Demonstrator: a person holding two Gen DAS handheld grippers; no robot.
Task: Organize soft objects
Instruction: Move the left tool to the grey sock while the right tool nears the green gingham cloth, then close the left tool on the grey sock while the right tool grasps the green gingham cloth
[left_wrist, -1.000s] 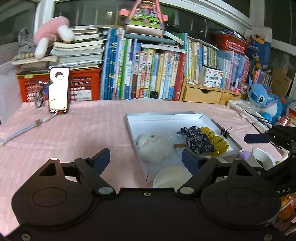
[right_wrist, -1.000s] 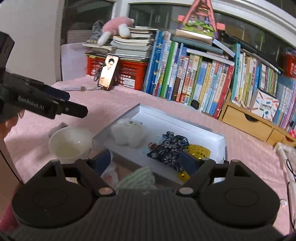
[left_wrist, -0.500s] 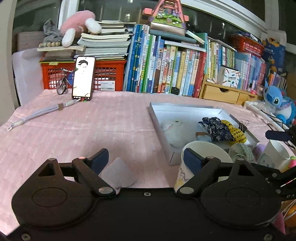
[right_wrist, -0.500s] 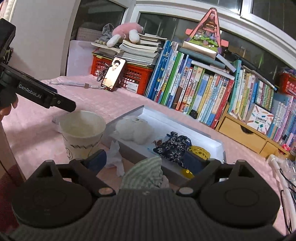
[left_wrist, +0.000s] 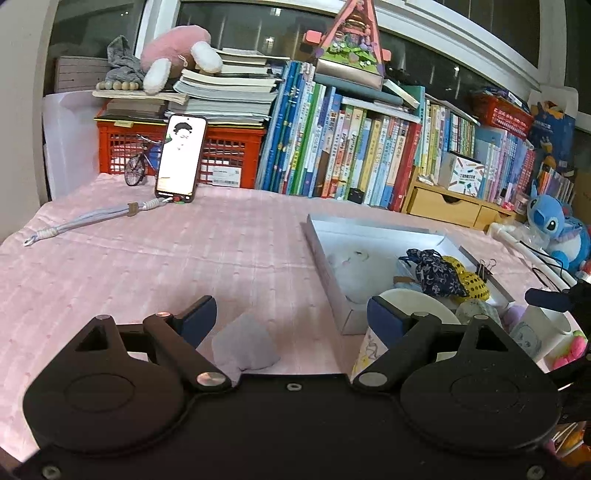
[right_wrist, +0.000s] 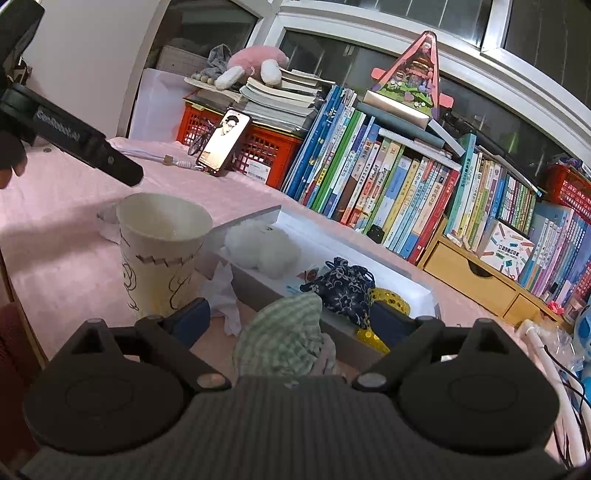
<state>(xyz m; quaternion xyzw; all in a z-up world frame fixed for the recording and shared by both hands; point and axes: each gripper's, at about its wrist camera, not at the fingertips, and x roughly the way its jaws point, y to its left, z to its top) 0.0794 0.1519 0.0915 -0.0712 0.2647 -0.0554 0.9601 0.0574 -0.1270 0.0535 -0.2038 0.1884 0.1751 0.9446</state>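
Observation:
A shallow white tray (left_wrist: 325, 254) (right_wrist: 417, 291) lies on the pink cloth and holds a white plush (left_wrist: 354, 269) (right_wrist: 262, 247), a dark floral pouch (left_wrist: 436, 273) (right_wrist: 347, 288) and a yellow dotted pouch (left_wrist: 469, 284) (right_wrist: 391, 299). My left gripper (left_wrist: 291, 317) is open, low over the cloth, with a grey soft piece (left_wrist: 245, 345) between its fingers. My right gripper (right_wrist: 290, 317) is open just behind a green checked soft item (right_wrist: 284, 339), which lies in front of the tray.
A paper cup (left_wrist: 391, 332) (right_wrist: 159, 251) stands at the tray's near corner, with crumpled tissue (right_wrist: 225, 295) beside it. A white mug (left_wrist: 535, 332), a phone (left_wrist: 181, 158), a red crate (left_wrist: 225, 158), rows of books (left_wrist: 369, 158) and a blue plush (left_wrist: 557, 229) line the edges.
Both grippers have dropped lower and pulled back toward the table's near edge. The grey piece came into view between the left fingers. Both stayed open.

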